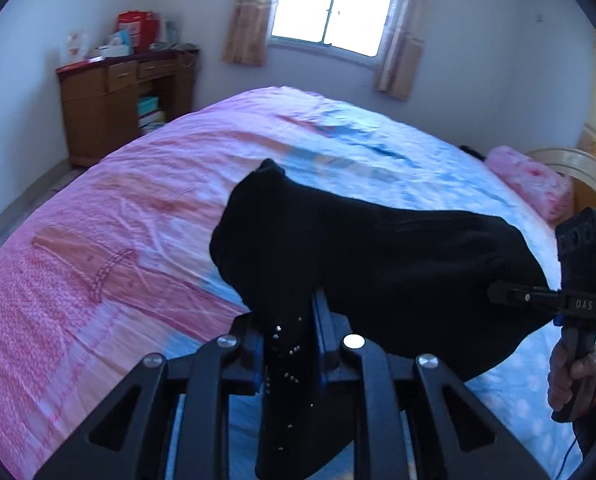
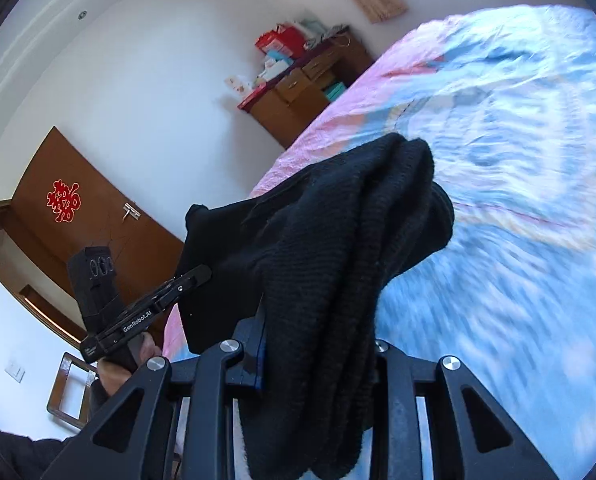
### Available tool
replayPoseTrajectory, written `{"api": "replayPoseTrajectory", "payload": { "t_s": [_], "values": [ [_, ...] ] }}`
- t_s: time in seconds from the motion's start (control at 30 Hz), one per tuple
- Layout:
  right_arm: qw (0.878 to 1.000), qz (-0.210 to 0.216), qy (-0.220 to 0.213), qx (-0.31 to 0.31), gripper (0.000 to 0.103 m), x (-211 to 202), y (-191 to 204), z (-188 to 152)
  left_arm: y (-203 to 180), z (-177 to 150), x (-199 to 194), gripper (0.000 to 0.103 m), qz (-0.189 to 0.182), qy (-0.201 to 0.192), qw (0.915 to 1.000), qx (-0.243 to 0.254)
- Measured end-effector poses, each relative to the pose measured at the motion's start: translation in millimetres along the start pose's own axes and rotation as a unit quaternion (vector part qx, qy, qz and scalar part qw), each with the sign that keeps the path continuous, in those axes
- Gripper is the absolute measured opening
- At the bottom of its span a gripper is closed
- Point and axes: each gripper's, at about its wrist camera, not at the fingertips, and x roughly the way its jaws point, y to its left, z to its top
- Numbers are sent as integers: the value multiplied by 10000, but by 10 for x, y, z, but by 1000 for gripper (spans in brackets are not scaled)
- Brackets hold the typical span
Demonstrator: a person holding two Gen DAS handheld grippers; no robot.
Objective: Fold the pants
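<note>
Black pants (image 1: 378,256) hang in the air above the bed, stretched between my two grippers. My left gripper (image 1: 294,320) is shut on one end of the pants, where small pale studs show. The right gripper (image 1: 498,294) shows at the right edge of the left wrist view, clamped on the other end. In the right wrist view the pants (image 2: 338,248) are bunched thick in my right gripper (image 2: 318,344), which is shut on them. The left gripper (image 2: 198,274) shows there at the left, gripping the cloth.
A bed with a pink and blue quilt (image 1: 138,220) lies under the pants. A pink pillow (image 1: 530,180) is at its far right. A wooden desk (image 1: 118,100) with boxes stands by the far wall. A brown door (image 2: 78,216) is at the left.
</note>
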Motion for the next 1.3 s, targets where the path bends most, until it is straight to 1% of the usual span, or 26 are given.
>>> {"api": "replayPoseTrajectory", "payload": {
  "t_s": [0.1, 0.13, 0.2, 0.23, 0.27, 0.3, 0.33, 0.37, 0.4, 0.43, 0.47, 0.5, 0.57, 0.6, 0.67, 0.7, 0.73, 0.83, 0.87, 0.9, 0.93, 1.0, 1.07, 1.13, 1.23, 1.3],
  "values": [
    [9995, -183, 233, -133, 29, 425, -198, 27, 186, -76, 373, 20, 237, 422, 9987, -154],
    [9993, -231, 290, -39, 30, 537, -292, 23, 206, -106, 422, 26, 272, 486, 9983, -149],
    [9988, -344, 310, 144, 34, 666, -516, -15, 224, -156, 507, 35, 318, 587, 9976, -180],
    [9990, -272, 287, 206, 34, 681, -597, -36, 249, -152, 517, 55, 436, 605, 9969, -247],
    [9989, -76, 263, 376, 35, 672, -664, -31, 261, -141, 520, 81, 642, 606, 9956, -317],
    [9985, 38, 278, 480, 37, 656, -700, -15, 295, -141, 525, 90, 827, 637, 9936, -428],
    [9982, 61, 337, 496, 37, 655, -709, -13, 358, -143, 527, 92, 811, 671, 9928, -564],
    [9982, 44, 348, 476, 37, 651, -703, -21, 421, -143, 495, 92, 694, 640, 9933, -665],
    [9983, -9, 343, 467, 39, 629, -691, -32, 443, -134, 457, 92, 730, 582, 9932, -692],
    [9983, -81, 330, 476, 40, 612, -676, -25, 452, -130, 401, 93, 889, 515, 9925, -661],
    [9982, -133, 288, 509, 45, 620, -690, 14, 454, -127, 337, 93, 1044, 428, 9919, -580],
    [9978, -178, 185, 608, 52, 471, -692, -56, 450, -131, 280, 93, 1159, 374, 9913, -501],
    [9954, -137, -129, 935, 54, 293, -743, -105, 419, -141, 224, 94, 1346, 388, 9893, -408],
    [9926, -119, -374, 1153, 54, 180, -790, -130, 368, -158, 196, 94, 1442, 410, 9881, -329],
    [9827, -330, -904, 1580, 54, -84, -793, -202, 224, -198, 121, 94, 1682, 387, 9849, -115],
    [9793, -422, -1059, 1673, 54, -170, -738, -214, 130, -232, 73, 94, 1771, 316, 9837, -7],
    [9793, -477, -1102, 1627, 54, -222, -635, -231, 38, -264, 27, 94, 1790, 246, 9835, 79],
    [9840, -650, -1194, 1149, 54, -275, -200, -299, -186, -347, -76, 94, 1661, 196, 9857, 196],
    [9857, -696, -1177, 982, 54, -262, -62, -332, -252, -380, -127, 94, 1607, 170, 9866, 209],
    [9869, -849, -1098, 822, 54, -236, 88, -382, -316, -416, -176, 94, 1553, 133, 9875, 228],
    [9870, -958, -1065, 728, 54, -211, 210, -440, -381, -451, -223, 94, 1511, 93, 9882, 251],
    [9865, -1036, -1093, 650, 55, -231, 363, -639, -502, -521, -281, 94, 1490, 41, 9883, 322],
    [9842, -1212, -1127, 624, 55, -218, 473, -763, -578, -589, -323, 94, 1513, 27, 9878, 373],
    [9801, -1520, -1144, 572, 55, -187, 546, -865, -626, -643, -339, 94, 1520, 77, 9877, 352],
    [9716, -2020, -1167, 402, 56, -200, 641, -999, -687, -726, -405, 94, 1360, 115, 9903, 255],
    [9688, -2139, -1210, 319, 56, -279, 719, -1091, -730, -776, -444, 94, 1325, 96, 9908, 263]
  ]
}}
